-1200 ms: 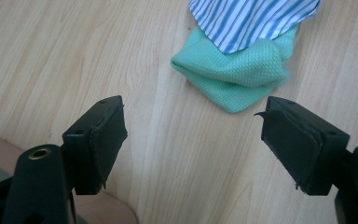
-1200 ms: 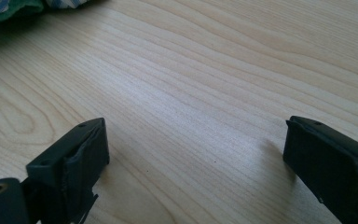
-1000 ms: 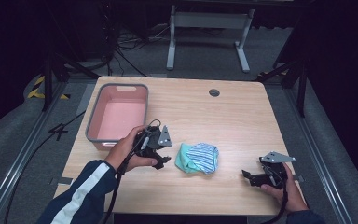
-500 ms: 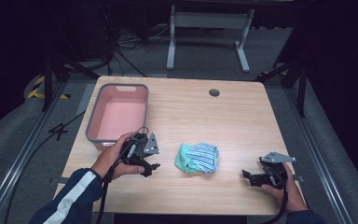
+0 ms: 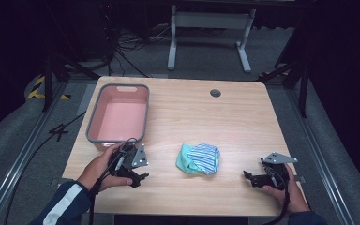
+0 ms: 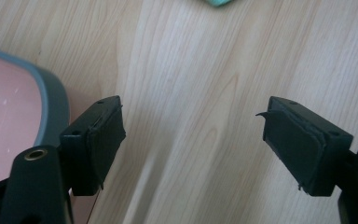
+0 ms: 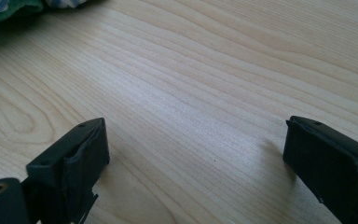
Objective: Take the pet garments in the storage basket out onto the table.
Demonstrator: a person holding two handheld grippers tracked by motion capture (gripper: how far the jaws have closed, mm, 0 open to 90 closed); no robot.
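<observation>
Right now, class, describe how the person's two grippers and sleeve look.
Both the left gripper and the right gripper are black, each topped by a grey three-cornered plate and trailing a black cable. Their jaws carry flat black pads. The left sleeve is dark blue with a white stripe.

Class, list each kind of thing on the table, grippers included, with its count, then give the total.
Pink tub: 1
Bundled cloth: 1
Grippers, left gripper and right gripper: 2
Total: 4
</observation>
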